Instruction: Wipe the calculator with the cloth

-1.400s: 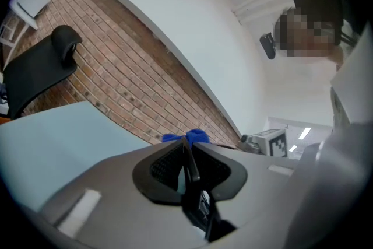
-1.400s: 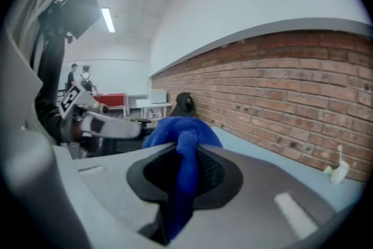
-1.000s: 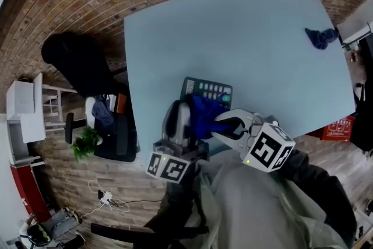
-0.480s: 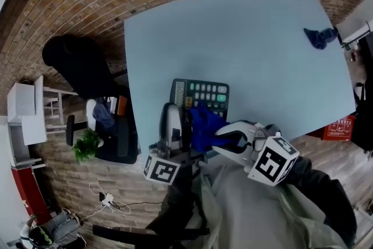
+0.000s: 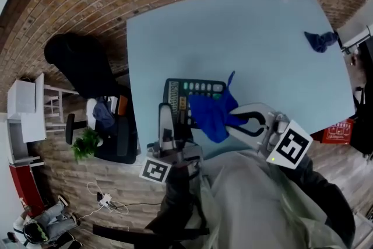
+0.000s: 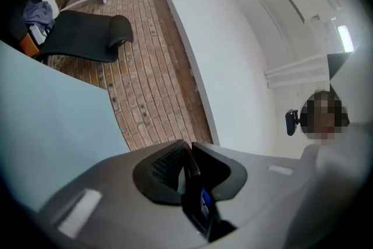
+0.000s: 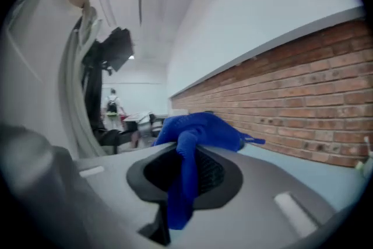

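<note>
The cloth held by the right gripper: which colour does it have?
Bright blue, plain, with no pattern. The cloth shows best in the right gripper view.

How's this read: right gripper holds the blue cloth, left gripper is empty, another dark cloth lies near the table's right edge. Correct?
Wrong on one point: the left gripper isn't empty; the left gripper view shows its jaws shut on the dark edge of the calculator. The rest stands: right gripper holds the blue cloth, another dark cloth lies near the right edge of the table.
</note>
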The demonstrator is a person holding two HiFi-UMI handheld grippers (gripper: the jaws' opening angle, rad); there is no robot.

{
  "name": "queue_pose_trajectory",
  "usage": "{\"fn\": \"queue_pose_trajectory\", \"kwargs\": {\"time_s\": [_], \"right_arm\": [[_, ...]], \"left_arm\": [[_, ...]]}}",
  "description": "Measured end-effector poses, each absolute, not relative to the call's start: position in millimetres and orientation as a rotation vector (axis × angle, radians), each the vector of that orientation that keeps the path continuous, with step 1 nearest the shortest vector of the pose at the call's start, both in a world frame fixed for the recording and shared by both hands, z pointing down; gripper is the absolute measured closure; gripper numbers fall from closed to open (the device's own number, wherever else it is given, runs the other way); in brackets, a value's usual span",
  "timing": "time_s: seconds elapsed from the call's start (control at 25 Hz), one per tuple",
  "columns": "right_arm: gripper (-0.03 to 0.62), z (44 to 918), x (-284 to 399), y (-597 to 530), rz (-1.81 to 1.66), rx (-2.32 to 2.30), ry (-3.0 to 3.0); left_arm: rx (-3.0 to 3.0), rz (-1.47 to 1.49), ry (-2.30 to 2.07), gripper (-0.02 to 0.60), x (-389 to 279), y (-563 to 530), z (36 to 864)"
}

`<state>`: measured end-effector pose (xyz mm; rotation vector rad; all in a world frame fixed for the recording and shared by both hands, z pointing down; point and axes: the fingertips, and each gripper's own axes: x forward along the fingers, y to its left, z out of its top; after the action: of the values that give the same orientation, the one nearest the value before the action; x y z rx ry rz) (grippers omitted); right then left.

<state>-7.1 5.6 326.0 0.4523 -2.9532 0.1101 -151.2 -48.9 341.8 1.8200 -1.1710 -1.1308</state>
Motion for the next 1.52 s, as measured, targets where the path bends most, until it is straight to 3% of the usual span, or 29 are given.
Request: {"fn": "queue_pose_trajectory", "kwargs": {"time_s": [0.16,0.32,0.4,0.68,0.8,0.92,1.24,1.52], "right_arm": [[0.536,342,-24,54,-0.015,0.164,-2.854],[0.536,317,17,-9,0.219,0.589,-2.948],[0.536,305,36,-42,0.159,0.757,-2.985],[0.536,330,-5,26,0.249,0.331,-2.954],[0.536,322,17,0,0.366,0.515,-2.969],[0.536,307,49,-51,0.242,0.689,-2.993],[0.536,304,8,-69,0.366,0.349,-3.032],[0.536,327,15,-44,0.582,0.12,-2.974]], "left_arm": [[1.83,-1.159,-1.128,0.528,-151,-47,338],[1.857,-1.187,-1.063,0.528,-147,-43,332],[1.855,-1.199,-1.038,0.528,-144,-42,330],[1.914,-1.149,-1.075,0.528,-149,-42,330],[2.021,-1.098,-1.042,0.528,-145,-37,326],[2.13,-1.025,-1.0,0.528,-134,-32,325],[2.275,-0.864,-0.803,0.528,-73,-27,321],[2.142,-1.022,-0.903,0.534,-109,-32,323]]}}
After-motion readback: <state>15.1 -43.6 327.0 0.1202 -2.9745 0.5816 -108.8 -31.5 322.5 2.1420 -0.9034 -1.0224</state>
